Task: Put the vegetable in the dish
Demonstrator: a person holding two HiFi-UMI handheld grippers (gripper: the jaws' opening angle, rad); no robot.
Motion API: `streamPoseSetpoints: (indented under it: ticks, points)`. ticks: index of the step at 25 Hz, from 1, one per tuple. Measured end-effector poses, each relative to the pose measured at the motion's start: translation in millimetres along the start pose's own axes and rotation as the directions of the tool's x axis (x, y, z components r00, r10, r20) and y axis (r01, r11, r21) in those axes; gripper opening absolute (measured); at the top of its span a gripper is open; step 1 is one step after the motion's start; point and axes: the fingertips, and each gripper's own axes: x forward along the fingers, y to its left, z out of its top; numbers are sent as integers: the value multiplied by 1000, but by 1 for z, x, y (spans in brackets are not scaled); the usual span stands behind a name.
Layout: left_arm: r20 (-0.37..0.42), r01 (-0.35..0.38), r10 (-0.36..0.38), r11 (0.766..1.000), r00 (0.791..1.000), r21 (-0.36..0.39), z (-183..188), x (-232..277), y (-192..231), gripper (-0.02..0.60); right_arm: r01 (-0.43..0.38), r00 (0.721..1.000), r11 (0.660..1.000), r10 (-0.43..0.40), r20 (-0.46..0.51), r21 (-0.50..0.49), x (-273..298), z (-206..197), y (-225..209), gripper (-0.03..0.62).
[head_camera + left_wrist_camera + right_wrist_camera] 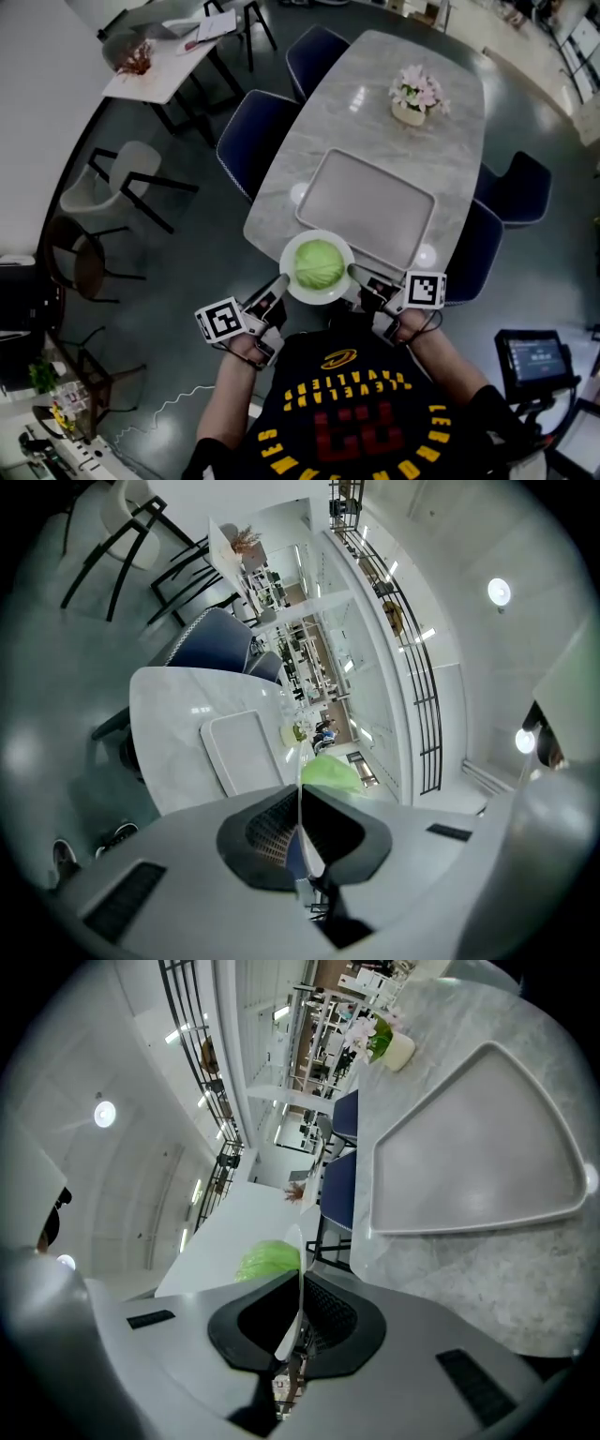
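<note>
Cabbage (319, 264), pale green and round, is already sitting in the middle of the white round dish (317, 299), so the loading looks done and a carrying or placing step seems to be in hand. The left gripper (279, 284) is clamping the dish's left rim with its jaws closed onto the thin edge. The right gripper (357, 275) is doing the same on the right rim. The dish is lying level at the near end of the marble-topped table (394, 131), just beside the grey rectangular tray (366, 202). Whether it is touching the tabletop I cannot tell. Next, I judge, both hands need moving together, keeping the dish flat so the cabbage is not rolling off.
</note>
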Motion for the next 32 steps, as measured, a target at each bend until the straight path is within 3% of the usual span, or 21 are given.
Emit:
streamPoseSetpoints:
  ticks: [8, 10, 13, 16, 21, 32]
  points:
    - [-104, 35, -31, 999, 994, 36, 9, 61, -13, 11, -6, 996, 1000, 6, 91, -2, -17, 46, -13, 17]
    - [-144, 22, -15, 999, 989, 49, 11, 74, -11, 11, 9, 993, 1000, -11, 120, 15, -23, 55, -19, 17]
    - [-212, -47, 66, 995, 975, 92, 20, 90, 2, 11, 29, 985, 999, -35, 167, 38, -26, 67, -28, 17]
    - [-283, -35, 59, 995, 957, 90, 29, 113, 3, 11, 34, 974, 998, -44, 221, 49, -24, 80, -32, 17]
    - [-416, 61, 34, 976, 909, 211, 51, 155, -2, 11, 55, 947, 996, -75, 311, 72, -25, 103, -40, 17]
    - [-626, 191, 6, 950, 780, 246, 67, 223, -8, 11, 101, 926, 994, -110, 360, 45, -28, 138, -58, 17]
